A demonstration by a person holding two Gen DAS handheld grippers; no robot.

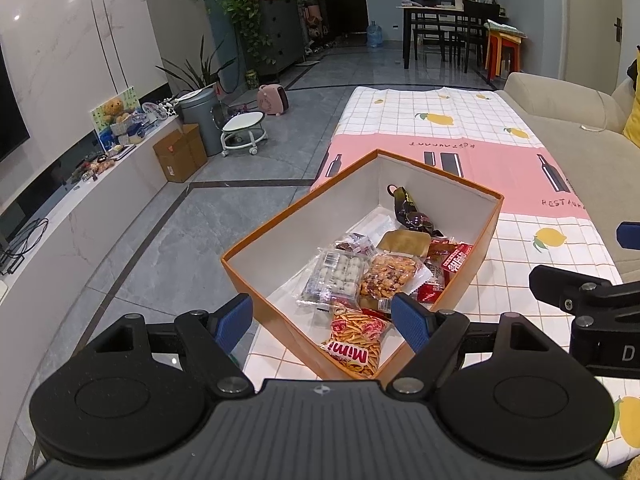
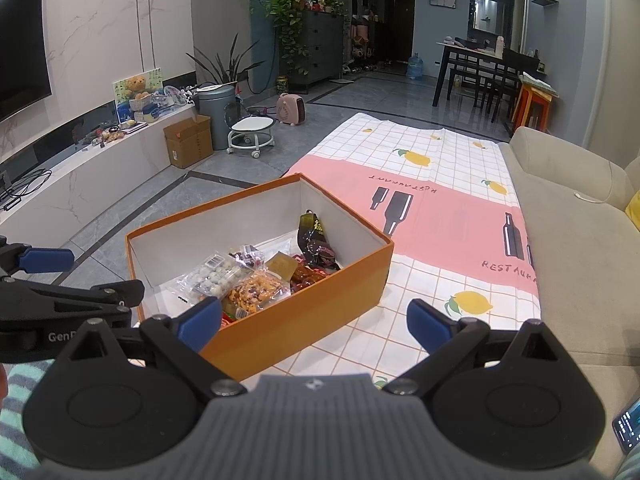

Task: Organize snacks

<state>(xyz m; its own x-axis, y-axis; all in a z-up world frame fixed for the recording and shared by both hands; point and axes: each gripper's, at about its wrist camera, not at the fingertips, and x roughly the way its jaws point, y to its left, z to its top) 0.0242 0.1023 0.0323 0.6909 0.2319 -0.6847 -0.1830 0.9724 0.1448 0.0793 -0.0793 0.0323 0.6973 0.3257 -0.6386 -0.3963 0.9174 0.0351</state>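
An orange box [image 1: 256,280] [image 2: 304,320] with a white inside stands on the tablecloth-covered table [image 1: 440,128] [image 2: 440,216]. Several snack packets lie in it: a Mimi stick packet [image 1: 356,340], a clear pack of round sweets [image 1: 340,276] [image 2: 214,276], a nut mix bag [image 1: 388,276] [image 2: 254,290], red packets [image 1: 448,268] and a dark wrapper [image 1: 408,212] [image 2: 316,240]. My left gripper [image 1: 322,322] hangs open above the box's near corner, holding nothing. My right gripper [image 2: 314,326] is open over the box's near wall, empty. Each gripper shows at the edge of the other's view.
A beige sofa [image 1: 580,136] [image 2: 580,240] runs along the table's right side. A phone [image 2: 628,424] lies at the lower right. On the floor to the left stand a cardboard box [image 1: 180,152], a grey bin [image 1: 202,114], a white stool [image 1: 244,132] and a TV bench [image 1: 80,200].
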